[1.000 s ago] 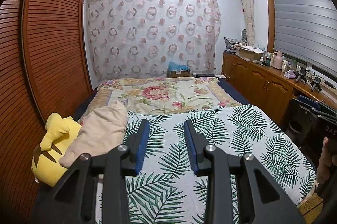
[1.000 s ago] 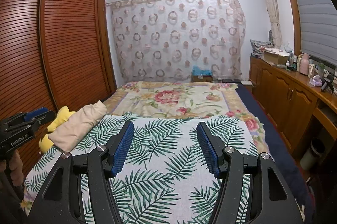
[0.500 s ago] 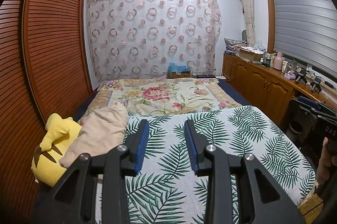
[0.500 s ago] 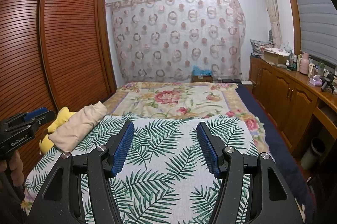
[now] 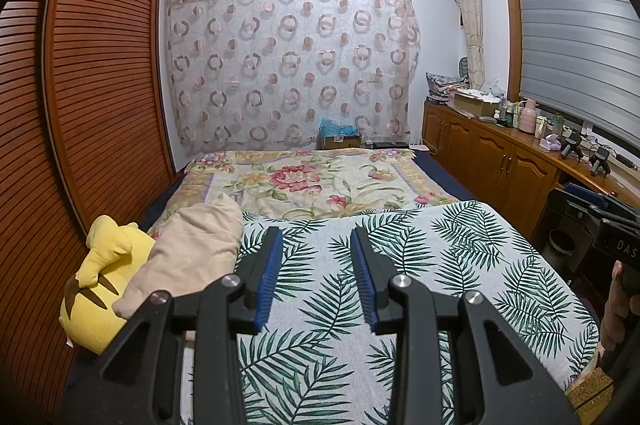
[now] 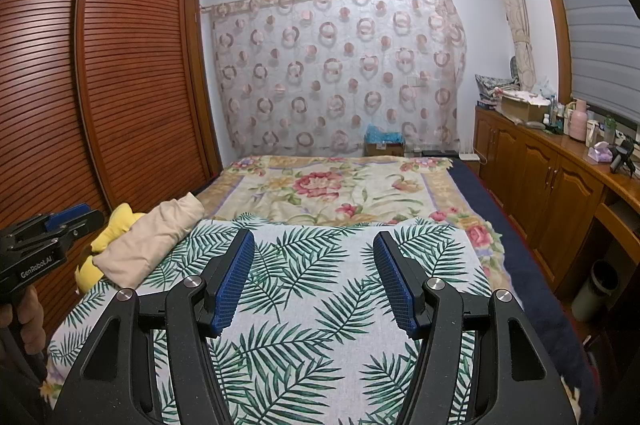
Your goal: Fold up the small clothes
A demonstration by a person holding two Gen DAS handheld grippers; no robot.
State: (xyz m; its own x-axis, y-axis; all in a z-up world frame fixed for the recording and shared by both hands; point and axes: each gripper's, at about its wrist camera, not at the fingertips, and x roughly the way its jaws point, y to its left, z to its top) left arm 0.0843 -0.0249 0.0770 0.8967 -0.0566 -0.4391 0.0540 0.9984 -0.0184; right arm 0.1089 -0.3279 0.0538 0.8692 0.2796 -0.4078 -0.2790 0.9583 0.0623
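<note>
"GenRobot.AI" stands on the left tool [image 6: 82,215]; "DAS" shows on the right tool [image 5: 588,199].

From my feed the bed [image 5: 440,181] has a palm-leaf cloth [image 5: 400,257] spread over a floral blanket [image 5: 320,181], with a beige pillow [image 5: 196,249] and yellow plush toy [image 5: 104,265] at its left edge.

Two hand-held black plastic grippers with blue ribbed pads

Left gripper [image 5: 316,265] and right gripper [image 6: 314,275] share angular cut-out fingers, silver round screws; white "GenRobot.AI" lettering at nine o'clock in the right view.
</note>
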